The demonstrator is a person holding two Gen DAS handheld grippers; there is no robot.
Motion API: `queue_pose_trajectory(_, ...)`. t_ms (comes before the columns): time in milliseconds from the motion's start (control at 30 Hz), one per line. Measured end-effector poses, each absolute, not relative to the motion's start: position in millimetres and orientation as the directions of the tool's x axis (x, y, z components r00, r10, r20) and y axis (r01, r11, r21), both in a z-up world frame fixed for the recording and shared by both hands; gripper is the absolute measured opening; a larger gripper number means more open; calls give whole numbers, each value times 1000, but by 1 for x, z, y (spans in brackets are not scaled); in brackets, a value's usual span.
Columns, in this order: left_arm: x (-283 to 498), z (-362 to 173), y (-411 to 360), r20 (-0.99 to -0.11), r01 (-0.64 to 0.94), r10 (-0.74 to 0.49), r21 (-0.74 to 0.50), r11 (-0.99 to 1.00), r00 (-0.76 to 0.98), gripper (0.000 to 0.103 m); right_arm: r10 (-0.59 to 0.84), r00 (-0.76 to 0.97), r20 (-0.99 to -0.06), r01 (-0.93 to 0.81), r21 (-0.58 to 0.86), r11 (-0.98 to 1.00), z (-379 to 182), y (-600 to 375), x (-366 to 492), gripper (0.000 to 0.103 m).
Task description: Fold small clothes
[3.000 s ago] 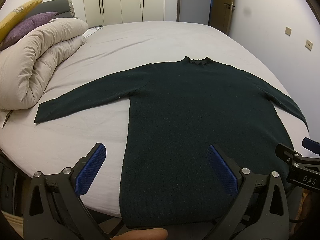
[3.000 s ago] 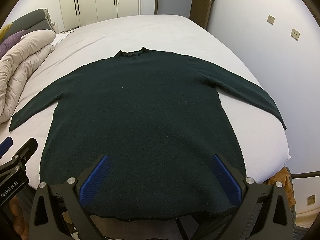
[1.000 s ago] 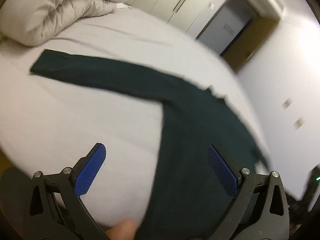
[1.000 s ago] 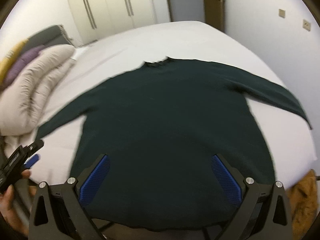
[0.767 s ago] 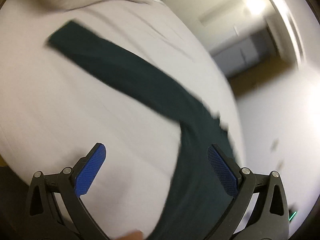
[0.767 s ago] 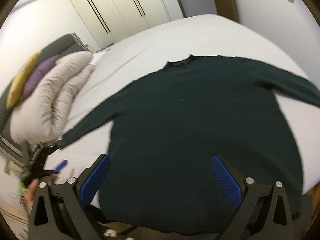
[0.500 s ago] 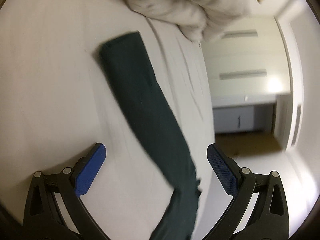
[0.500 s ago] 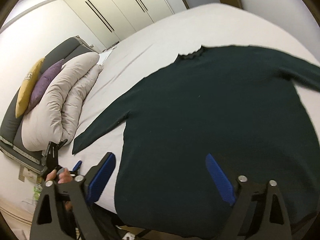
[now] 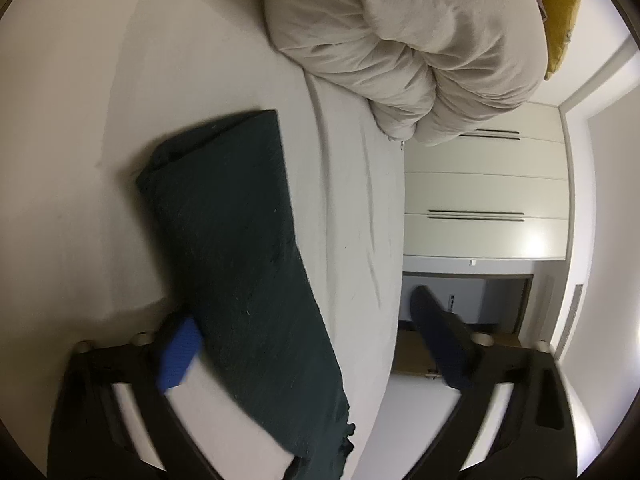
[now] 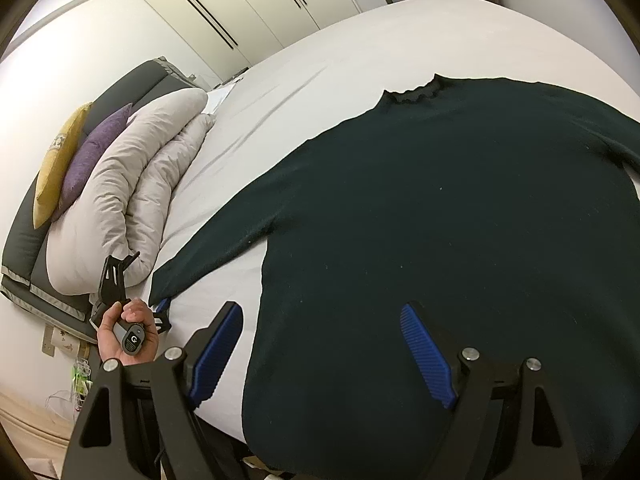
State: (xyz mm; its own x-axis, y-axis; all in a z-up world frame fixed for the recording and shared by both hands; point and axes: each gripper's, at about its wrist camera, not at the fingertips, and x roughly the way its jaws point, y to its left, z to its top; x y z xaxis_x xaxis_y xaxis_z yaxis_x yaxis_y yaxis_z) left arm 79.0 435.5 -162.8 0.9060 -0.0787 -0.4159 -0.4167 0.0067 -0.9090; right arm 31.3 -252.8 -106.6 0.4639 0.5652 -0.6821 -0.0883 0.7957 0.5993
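The right gripper (image 10: pixel 320 344) hovers over the near side of the bed (image 10: pixel 360 32), at the lower body of the sweater (image 10: pixel 460 220). Its blue-padded fingers (image 10: pixel 424 350) are spread and closing; only the flat knit lies below the gap, and the pads press on nothing.

The dark green sweater lies flat and face up on the bed's pale sheet, its hem at the bed's near edge, its ruffled collar (image 10: pixel 416 90) toward the far side of the bed, one sleeve (image 9: pixel 236 248) stretched out toward the duvet end of the bed.

At that sleeve's cuff, the left gripper (image 9: pixel 316 344) is rolled onto its side, held by the person's left hand (image 10: pixel 128 332). The sleeve runs through the gap between its fingers (image 9: pixel 178 354). One blue pad sits against the sleeve's edge at the sheet; the other finger stands clear above the bed. The fingers are closing, but no pinch on the cloth is visible.

Beyond the cuff, at the head of the bed, a rolled beige duvet (image 10: pixel 120 200) lies on the sheet. Against it lean a purple cushion (image 10: pixel 92 152) and a yellow cushion (image 10: pixel 56 168), backed by a grey headboard pad (image 10: pixel 132 84).

Past the far side of the bed stand white wardrobe doors (image 10: pixel 248 4) with dark slot handles.
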Motion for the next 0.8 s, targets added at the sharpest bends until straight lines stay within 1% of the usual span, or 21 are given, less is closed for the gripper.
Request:
queue_pose_trajectory(33,81,-164,437,-412,-413,-88,-911,13,907,59,565,467,-680,-89,600,795,-107,-253,32,84)
queue_pose_trajectory(67,82,-166,437,-416,-417,-101,-909,9,904,44,564,470,-679,-90,599,796,-108,-254,33,84)
queue_pose_trajectory(100,84,-169,438,-427,-429,-105,-903,5,898,35,563,474,-677,-88,600,795,-109,-255,34,84)
queue_pose_trajectory(133,85,-171,438,-444,-445,-107,-895,10,890,28,563,476,-676,-84,602,794,-109,-257,34,84)
queue_pose_trajectory(167,88,-171,436,-454,-454,-105,-891,29,885,25,563,479,-674,-80,605,792,-111,-260,35,83)
queue_pose_trajectory(200,94,-167,433,-473,-468,-103,-881,73,875,22,561,482,-673,-76,606,792,-112,-262,36,82)
queue_pose_trajectory(233,100,-160,429,-488,-475,-103,-871,125,867,16,556,485,-675,-69,605,794,-115,-266,37,81)
queue_pose_trajectory(267,112,-148,420,-504,-477,-107,-855,203,857,12,553,487,-677,-63,604,795,-117,-268,39,80)
queue_pose_trajectory(333,141,-116,391,-524,-451,-117,-809,376,843,12,543,489,-683,-40,605,796,-123,-277,42,79)
queue_pose_trajectory(367,155,-102,375,-532,-429,-124,-781,455,837,10,537,492,-685,-24,606,795,-126,-283,45,79)
queue_pose_trajectory(433,191,-70,324,-558,-342,-150,-676,652,816,9,530,499,-686,2,612,791,-132,-294,50,79)
queue_pose_trajectory(467,207,-54,288,-576,-281,-146,-585,761,804,9,526,504,-685,13,615,788,-134,-300,52,79)
queue_pose_trajectory(500,220,-44,250,-600,-217,-121,-459,861,791,9,520,510,-685,26,617,786,-137,-306,56,79)
queue_pose_trajectory(533,230,-39,205,-623,-135,-74,-282,950,778,9,515,515,-685,40,619,784,-140,-312,60,79)
queue_pose_trajectory(567,233,-43,159,-632,-48,-19,-89,995,774,9,513,518,-685,52,624,780,-143,-318,65,79)
queue_pose_trajectory(633,225,-69,91,-626,99,50,201,975,778,9,514,515,-686,70,632,772,-150,-328,77,79)
queue_pose_trajectory(667,216,-86,68,-617,146,75,300,943,783,9,517,511,-686,75,635,768,-154,-332,84,79)
queue_pose_trajectory(700,208,-100,54,-611,177,92,366,914,787,9,525,506,-685,74,641,764,-157,-335,93,79)
queue_pose_trajectory(733,203,-113,45,-613,202,100,405,892,783,9,535,498,-682,70,647,759,-160,-336,100,79)
queue_pose_trajectory(800,198,-128,40,-630,232,98,420,878,770,9,572,462,-678,67,670,739,-170,-335,122,79)
